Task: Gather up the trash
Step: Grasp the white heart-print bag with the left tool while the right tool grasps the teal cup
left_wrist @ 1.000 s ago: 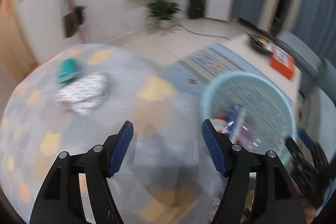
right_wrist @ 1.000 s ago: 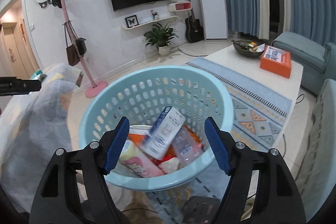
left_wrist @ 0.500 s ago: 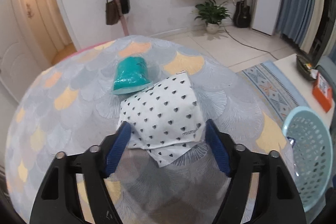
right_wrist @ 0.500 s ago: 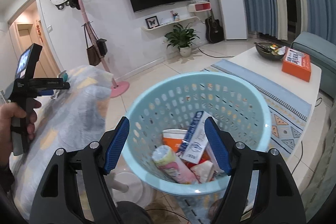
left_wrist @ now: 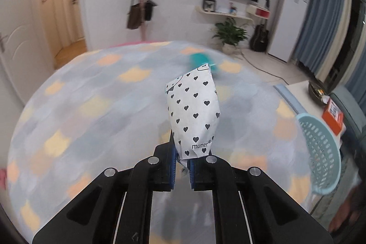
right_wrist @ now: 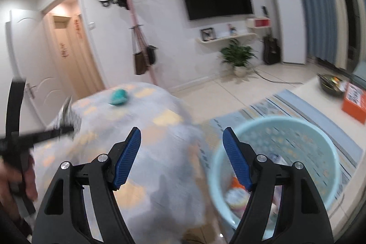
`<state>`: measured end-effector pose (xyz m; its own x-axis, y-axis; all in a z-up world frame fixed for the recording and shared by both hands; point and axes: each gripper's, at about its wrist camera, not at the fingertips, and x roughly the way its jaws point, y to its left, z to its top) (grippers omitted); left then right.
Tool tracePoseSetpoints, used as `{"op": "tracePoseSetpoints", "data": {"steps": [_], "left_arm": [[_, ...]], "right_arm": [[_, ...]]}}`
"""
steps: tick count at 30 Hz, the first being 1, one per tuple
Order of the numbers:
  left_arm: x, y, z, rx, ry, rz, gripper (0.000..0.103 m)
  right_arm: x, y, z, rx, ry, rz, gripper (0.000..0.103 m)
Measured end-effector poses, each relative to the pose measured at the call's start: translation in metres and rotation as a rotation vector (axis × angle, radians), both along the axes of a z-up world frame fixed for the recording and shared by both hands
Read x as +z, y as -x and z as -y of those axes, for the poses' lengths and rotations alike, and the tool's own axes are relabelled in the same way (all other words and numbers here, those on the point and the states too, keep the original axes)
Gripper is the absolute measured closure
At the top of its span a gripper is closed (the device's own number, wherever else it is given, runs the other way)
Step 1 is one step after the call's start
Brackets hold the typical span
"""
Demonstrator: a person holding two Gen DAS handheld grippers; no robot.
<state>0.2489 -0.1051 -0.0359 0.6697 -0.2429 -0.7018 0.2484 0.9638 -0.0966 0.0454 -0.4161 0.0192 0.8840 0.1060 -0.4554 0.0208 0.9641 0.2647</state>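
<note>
My left gripper (left_wrist: 182, 169) is shut on the bottom edge of a white paper bag with black hearts (left_wrist: 193, 112), which stands up off the table with the patterned cloth (left_wrist: 91, 111). A teal crumpled item (left_wrist: 200, 58) lies blurred behind the bag; it also shows in the right wrist view as the teal item (right_wrist: 118, 96). My right gripper (right_wrist: 181, 157) is open and empty, above the table's edge. The light blue basket (right_wrist: 274, 152) with several pieces of trash sits to its right, seen also as the basket (left_wrist: 320, 152). The left gripper (right_wrist: 66, 127) with the bag appears blurred at far left.
A person's hand (right_wrist: 13, 177) holds the left tool. A low white table (right_wrist: 315, 97) carries an orange box (right_wrist: 354, 100) and a dark bowl (right_wrist: 330, 84). A striped rug (right_wrist: 286, 106), pink coat stand (right_wrist: 137, 38), plant (right_wrist: 238, 56) and guitar (right_wrist: 271, 49) stand beyond.
The left gripper swung from the basket to the heart bag, closed on its edge and lifted it. The right gripper rose and turned left, from over the basket toward the table.
</note>
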Motion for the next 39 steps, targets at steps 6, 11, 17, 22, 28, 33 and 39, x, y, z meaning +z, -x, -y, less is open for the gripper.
{"op": "tracePoseSetpoints", "data": {"steps": [6, 11, 17, 22, 28, 33, 39], "left_arm": [[-0.020, 0.004, -0.058, 0.063, -0.011, -0.035, 0.096], [-0.031, 0.002, -0.072, 0.053, 0.021, -0.029, 0.095], [-0.035, 0.000, -0.080, 0.039, 0.082, -0.058, 0.090], [-0.040, 0.001, -0.092, 0.048, 0.167, -0.076, 0.089], [-0.041, 0.001, -0.094, 0.050, 0.190, -0.078, 0.089], [-0.041, 0.006, -0.098, 0.078, 0.199, -0.067, 0.091], [-0.039, 0.027, -0.096, 0.074, 0.175, -0.068, 0.092]], "right_arm": [[0.024, -0.067, -0.057, 0.119, 0.070, -0.044, 0.029], [0.023, -0.159, -0.112, 0.230, 0.112, -0.187, 0.027], [-0.004, -0.256, -0.153, 0.154, 0.242, -0.349, 0.026], [-0.032, -0.274, -0.177, 0.124, 0.293, -0.379, 0.028], [-0.016, -0.226, -0.182, 0.115, 0.293, -0.248, 0.070], [-0.012, -0.144, -0.183, 0.188, 0.231, -0.214, 0.070], [0.000, -0.050, -0.163, 0.198, 0.111, -0.164, 0.070]]}}
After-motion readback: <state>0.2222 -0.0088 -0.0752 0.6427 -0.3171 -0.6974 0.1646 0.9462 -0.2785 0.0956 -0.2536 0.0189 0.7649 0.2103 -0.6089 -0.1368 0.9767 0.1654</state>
